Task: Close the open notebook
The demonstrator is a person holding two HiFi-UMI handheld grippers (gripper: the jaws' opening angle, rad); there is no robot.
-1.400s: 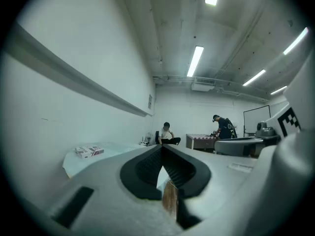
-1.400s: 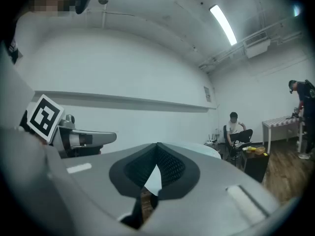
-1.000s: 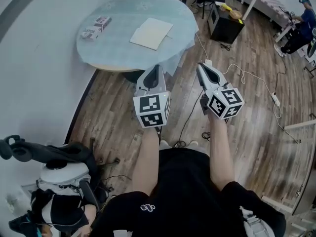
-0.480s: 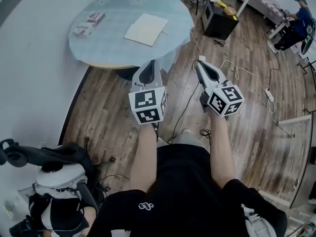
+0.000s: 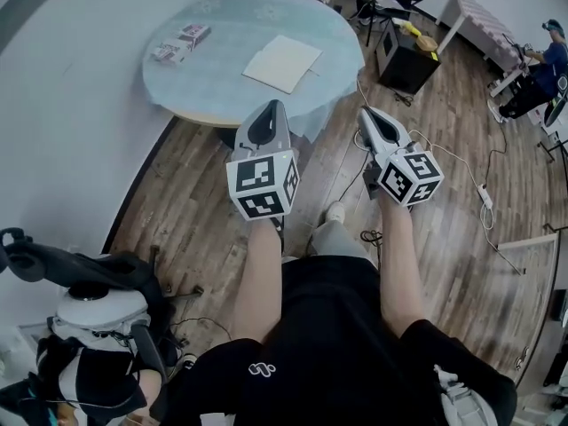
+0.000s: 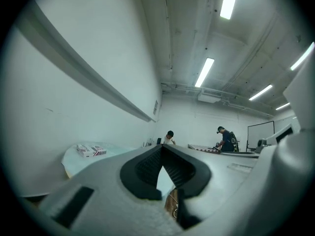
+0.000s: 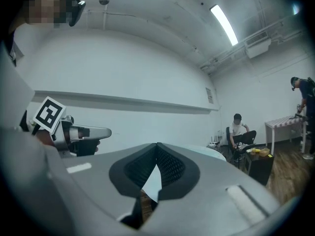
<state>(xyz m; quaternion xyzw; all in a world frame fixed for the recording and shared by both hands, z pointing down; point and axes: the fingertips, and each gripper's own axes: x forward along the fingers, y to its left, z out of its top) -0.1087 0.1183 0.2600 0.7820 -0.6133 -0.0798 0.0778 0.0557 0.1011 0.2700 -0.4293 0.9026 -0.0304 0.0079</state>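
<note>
1. Notebook is lying flat, pale pages up, on the round table, toward its right side.
2. Left gripper is pointing toward the table edge with its jaws pressed together, gripping nothing.
3. Right gripper is hanging over the wooden floor beside it, jaws likewise together and empty.
4. Both are sitting well apart from the notebook.
5. Small boxes are lying at the table's left side.

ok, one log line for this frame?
phase: pre-contact | left gripper: shut, empty, level, short of table | right gripper: shut, empty, level | notebook: flat on table, untouched
</note>
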